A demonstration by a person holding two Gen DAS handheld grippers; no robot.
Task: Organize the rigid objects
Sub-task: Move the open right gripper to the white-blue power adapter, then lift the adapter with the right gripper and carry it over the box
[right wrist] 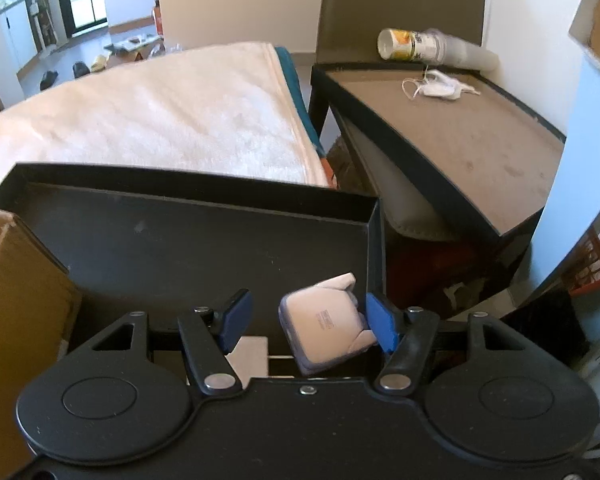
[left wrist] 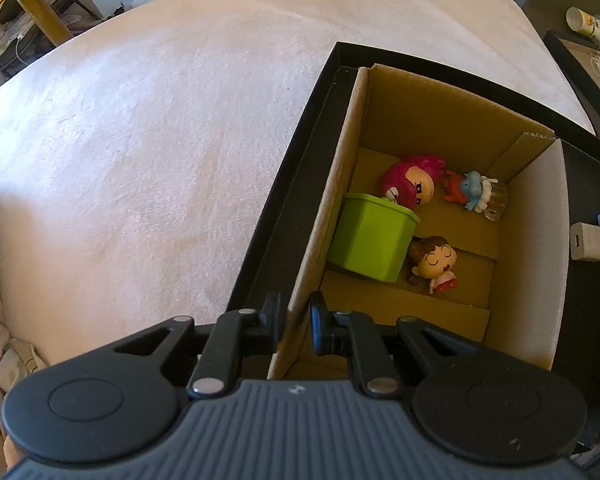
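Note:
A cardboard box [left wrist: 540, 216] stands inside a black tray [left wrist: 296, 160] on the bed. It holds a green cube container [left wrist: 368, 240], a pink-haired figure [left wrist: 410, 184], a brown-haired doll [left wrist: 434, 262] and a small blue and red figure [left wrist: 474, 192]. My left gripper [left wrist: 296, 320] is shut on the box's left wall. My right gripper [right wrist: 308, 320] is open over the tray floor [right wrist: 204, 248]. A white charger [right wrist: 328, 324] rests against its right finger [right wrist: 380, 322]; the charger also shows in the left wrist view [left wrist: 586, 242].
The tray sits on a pale fuzzy blanket [left wrist: 148, 128]. To the right stands a dark side table [right wrist: 452, 128] with a tipped paper cup [right wrist: 400, 44] and a white mask [right wrist: 440, 88]. Shoes and furniture lie beyond the bed.

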